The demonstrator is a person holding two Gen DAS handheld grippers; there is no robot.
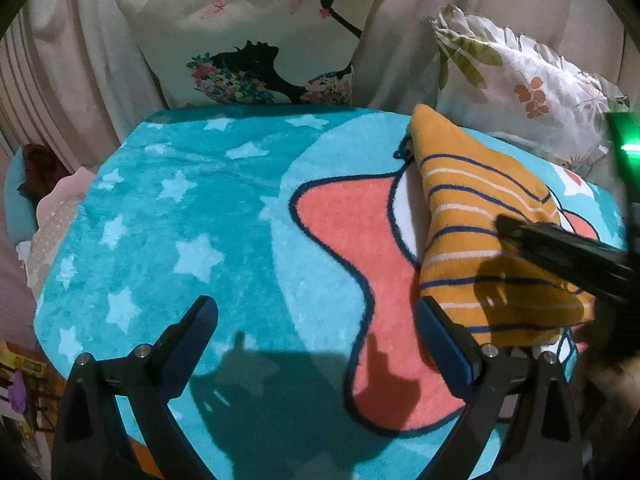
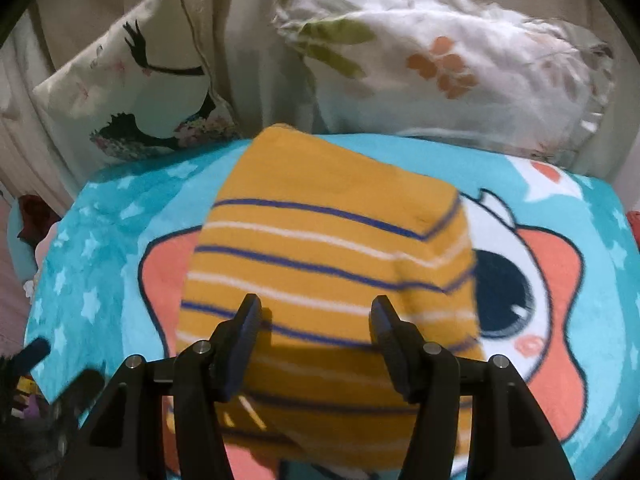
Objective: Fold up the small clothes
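A folded mustard-yellow garment (image 1: 480,220) with navy and white stripes lies on the right part of a turquoise star-print blanket (image 1: 180,220). My left gripper (image 1: 316,308) is open wide over the blanket's coral star patch, and its right finger (image 1: 436,332) stands beside the garment's near left edge. The right gripper's black finger (image 1: 560,248) reaches in over the garment from the right. In the right wrist view the garment (image 2: 328,248) fills the middle. My right gripper (image 2: 316,304) hovers over its near half with the jaws apart and no cloth pinched between the pads.
A cream pillow with a black silhouette print (image 1: 248,40) and a white leaf-print pillow (image 1: 520,80) lean against beige drapes behind the blanket. Pale pink and dotted clothes (image 1: 56,216) are piled off the blanket's left edge, with a dark red item (image 1: 40,172) behind them.
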